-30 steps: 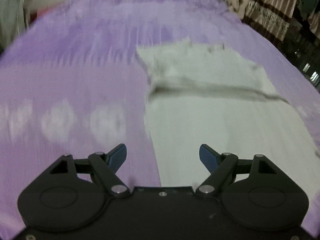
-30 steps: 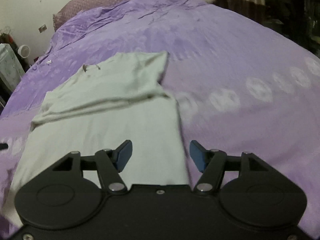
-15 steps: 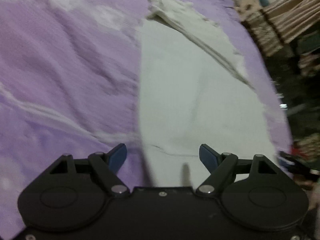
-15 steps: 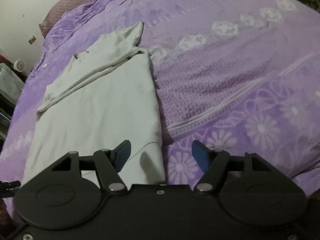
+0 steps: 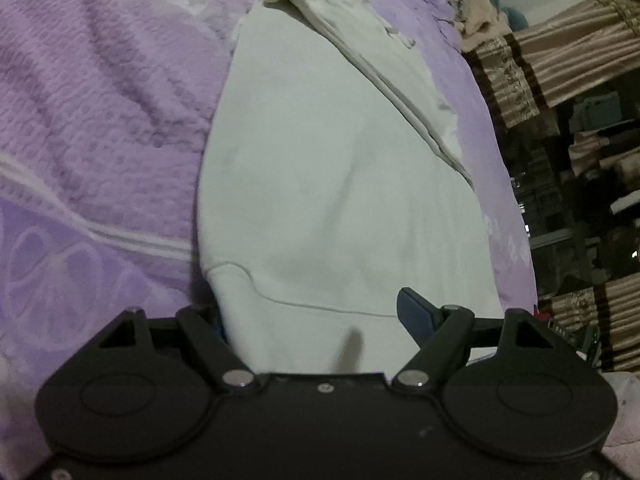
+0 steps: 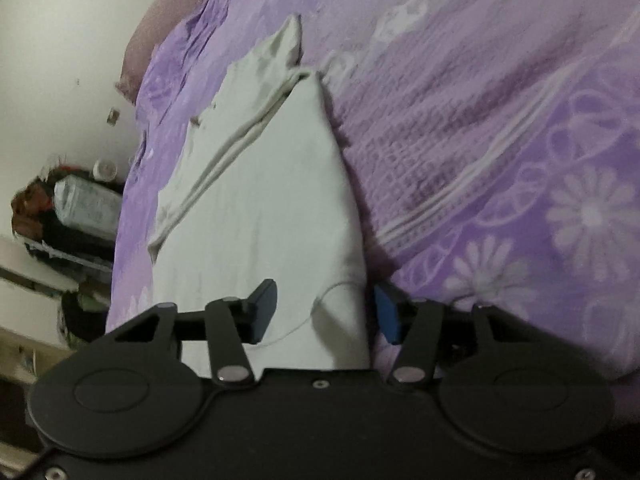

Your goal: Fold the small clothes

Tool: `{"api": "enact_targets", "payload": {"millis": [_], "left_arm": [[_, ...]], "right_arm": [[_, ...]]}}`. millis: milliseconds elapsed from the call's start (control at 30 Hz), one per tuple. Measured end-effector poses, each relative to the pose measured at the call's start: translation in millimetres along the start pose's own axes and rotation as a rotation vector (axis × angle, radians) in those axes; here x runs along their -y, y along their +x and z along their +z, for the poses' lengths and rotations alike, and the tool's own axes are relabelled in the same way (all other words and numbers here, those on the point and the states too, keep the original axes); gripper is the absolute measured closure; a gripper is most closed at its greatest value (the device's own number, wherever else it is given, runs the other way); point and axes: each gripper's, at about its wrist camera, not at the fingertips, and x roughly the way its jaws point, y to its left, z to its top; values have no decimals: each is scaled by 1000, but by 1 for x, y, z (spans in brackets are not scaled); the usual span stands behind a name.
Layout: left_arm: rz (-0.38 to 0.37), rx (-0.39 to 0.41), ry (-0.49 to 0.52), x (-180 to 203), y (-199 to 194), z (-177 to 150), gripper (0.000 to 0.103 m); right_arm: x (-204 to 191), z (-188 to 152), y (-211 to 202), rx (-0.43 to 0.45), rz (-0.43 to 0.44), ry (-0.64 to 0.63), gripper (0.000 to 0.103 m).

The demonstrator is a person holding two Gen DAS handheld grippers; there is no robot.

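A pale grey-white shirt (image 5: 340, 168) lies flat on the purple bedspread (image 5: 100, 120), its sleeves folded in at the far end. My left gripper (image 5: 316, 314) is open, low over the shirt's near-left hem corner; the cloth covers its left finger. In the right wrist view the same shirt (image 6: 272, 200) runs away from me. My right gripper (image 6: 324, 314) is open and straddles the near-right hem corner, with the cloth edge between its fingers.
The bedspread (image 6: 500, 140) has a white flower pattern. Striped curtains (image 5: 560, 52) and dark shelves stand past the bed's right side. A white wall (image 6: 60, 60), a pillow and cluttered shelves (image 6: 72, 216) lie beyond the left side.
Both grippers have moved down and forward to the shirt's near hem. The hem corners now lie between the open fingers, and the shirt fills more of each view.
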Motion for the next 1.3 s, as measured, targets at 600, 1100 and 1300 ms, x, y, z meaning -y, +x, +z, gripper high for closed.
{"api": "enact_targets", "payload": {"millis": [600, 1100, 1300], "left_arm": [[68, 7, 56, 6, 6, 4, 101], [-72, 168, 53, 33, -71, -1, 102], [-75, 202, 89, 43, -97, -8, 102]], "right_arm": [[-16, -5, 4, -55, 20, -28, 99], [-55, -12, -36, 15, 84, -84, 99], [-67, -16, -54, 36, 109, -98, 99]]}}
